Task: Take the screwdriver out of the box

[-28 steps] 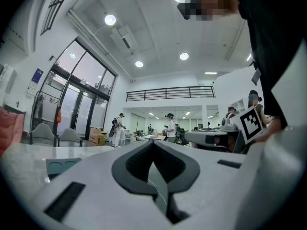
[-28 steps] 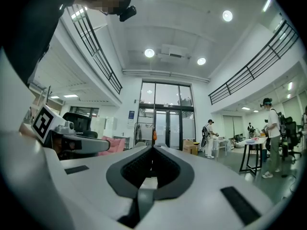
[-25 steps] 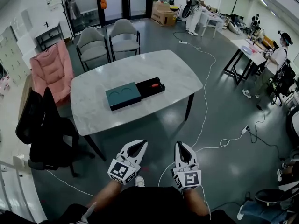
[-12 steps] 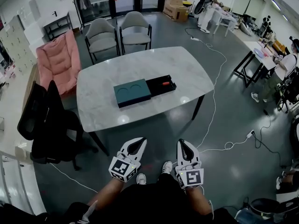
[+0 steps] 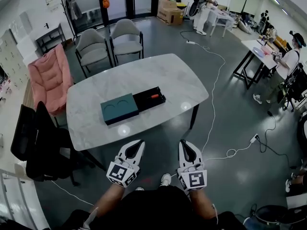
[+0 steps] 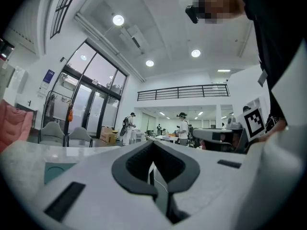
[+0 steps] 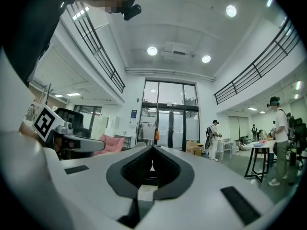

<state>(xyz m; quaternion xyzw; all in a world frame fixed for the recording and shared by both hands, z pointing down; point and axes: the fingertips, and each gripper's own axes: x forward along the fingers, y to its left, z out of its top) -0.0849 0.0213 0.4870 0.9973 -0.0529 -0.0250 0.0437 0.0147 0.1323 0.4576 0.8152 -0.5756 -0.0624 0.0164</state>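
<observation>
Short of the table (image 5: 175,78), both claws shut tight and empty.
Left gripper (image 5: 139,143) and right gripper (image 5: 184,143) are well apart from the open box (image 5: 119,108), where the screwdriver (image 5: 154,96) lies. We'd step in, open one claw, and pinch across the red handle.

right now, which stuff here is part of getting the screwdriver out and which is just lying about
For the job:
- screwdriver, lying in the open box
- left gripper and right gripper, both shut and empty

Just lying about:
- table under the box
- grey chairs
- pink chair
- black chair
- cardboard box
</observation>
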